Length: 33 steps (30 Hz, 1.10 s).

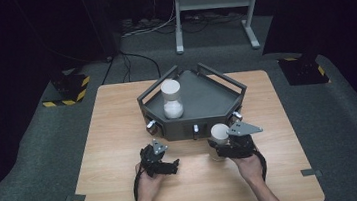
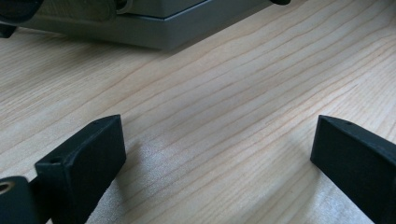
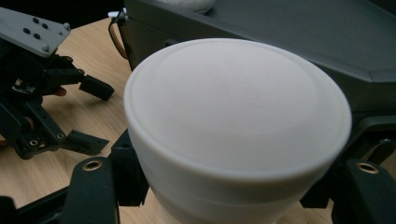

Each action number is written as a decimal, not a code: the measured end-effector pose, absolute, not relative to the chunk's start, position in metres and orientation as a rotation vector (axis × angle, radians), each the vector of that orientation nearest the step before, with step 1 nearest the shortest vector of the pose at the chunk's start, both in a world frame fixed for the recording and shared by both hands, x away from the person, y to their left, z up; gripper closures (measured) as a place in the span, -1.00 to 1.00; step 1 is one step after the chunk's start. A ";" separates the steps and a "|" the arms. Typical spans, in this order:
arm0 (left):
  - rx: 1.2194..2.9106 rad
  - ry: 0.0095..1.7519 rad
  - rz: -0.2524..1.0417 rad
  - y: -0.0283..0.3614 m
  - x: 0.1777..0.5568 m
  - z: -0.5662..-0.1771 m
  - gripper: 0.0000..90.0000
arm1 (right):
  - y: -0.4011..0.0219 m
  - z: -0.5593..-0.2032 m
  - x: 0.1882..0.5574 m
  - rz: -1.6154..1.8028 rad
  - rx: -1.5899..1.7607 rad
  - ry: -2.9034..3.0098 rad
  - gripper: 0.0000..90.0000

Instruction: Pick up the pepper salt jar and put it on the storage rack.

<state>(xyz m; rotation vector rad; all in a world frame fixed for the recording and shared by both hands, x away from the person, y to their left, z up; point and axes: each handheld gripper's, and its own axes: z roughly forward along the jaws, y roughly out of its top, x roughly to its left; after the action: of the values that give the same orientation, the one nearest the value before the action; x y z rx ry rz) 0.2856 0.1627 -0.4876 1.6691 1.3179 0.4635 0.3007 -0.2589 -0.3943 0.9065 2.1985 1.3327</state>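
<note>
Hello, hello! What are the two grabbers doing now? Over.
Right gripper shut on white plastic cup. Left gripper open over wooden table. Grey tray just ahead.

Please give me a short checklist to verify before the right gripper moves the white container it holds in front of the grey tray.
1. Right gripper closed on the white container: ok, jaws stand against both its sides.
2. Container upright, lid on: ok.
3. Left gripper empty and open: ok, only bare table between its jaws.
4. Left gripper apart from the container: ok, a gap shows in the high view.
5. Free space on the grey tray: ok, the second white container stands at its left part, the right part is bare.
6. Container bottom lifted from the table: cannot tell.
</note>
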 end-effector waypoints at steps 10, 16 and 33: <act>1.665 1.319 0.463 0.162 0.286 -0.488 -0.93 | -0.263 -0.374 0.301 1.333 0.873 2.202 -0.23; 1.667 1.318 0.463 0.163 0.286 -0.488 -0.93 | -0.265 -0.364 0.303 1.336 0.863 2.205 -0.23; 1.662 1.320 0.461 0.163 0.286 -0.488 -0.93 | -0.275 -0.330 0.313 1.406 0.832 2.189 -0.23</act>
<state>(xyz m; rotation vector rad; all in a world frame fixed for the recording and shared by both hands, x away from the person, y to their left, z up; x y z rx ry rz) 0.2855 0.1628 -0.4880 1.6624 1.3196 0.4611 0.3126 -0.2748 -0.3296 0.8324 2.1893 1.4062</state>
